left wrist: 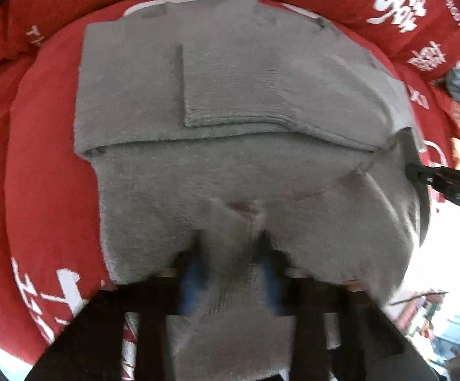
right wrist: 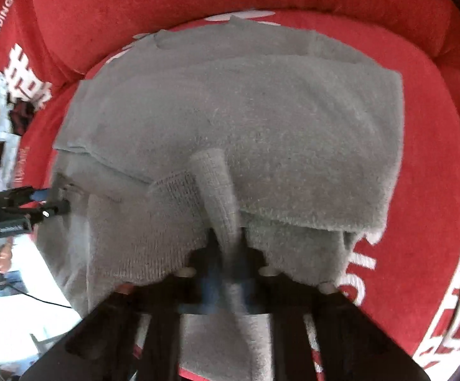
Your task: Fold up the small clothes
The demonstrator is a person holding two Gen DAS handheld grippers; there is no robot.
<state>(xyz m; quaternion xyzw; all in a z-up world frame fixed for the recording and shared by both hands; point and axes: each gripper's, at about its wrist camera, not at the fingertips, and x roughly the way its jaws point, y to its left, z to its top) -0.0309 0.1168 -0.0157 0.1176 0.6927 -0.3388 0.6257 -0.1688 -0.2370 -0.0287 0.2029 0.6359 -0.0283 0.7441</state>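
Both claws (left wrist: pixel 230 247) (right wrist: pixel 226 254) clamped on sweater (left wrist: pixel 230 101) hem

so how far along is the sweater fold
Done: both sleeves lie folded across the grey sweater on the red cushion. In hand: the left gripper and right gripper each pinch its near hem. Left: carrying the hem up over the body.
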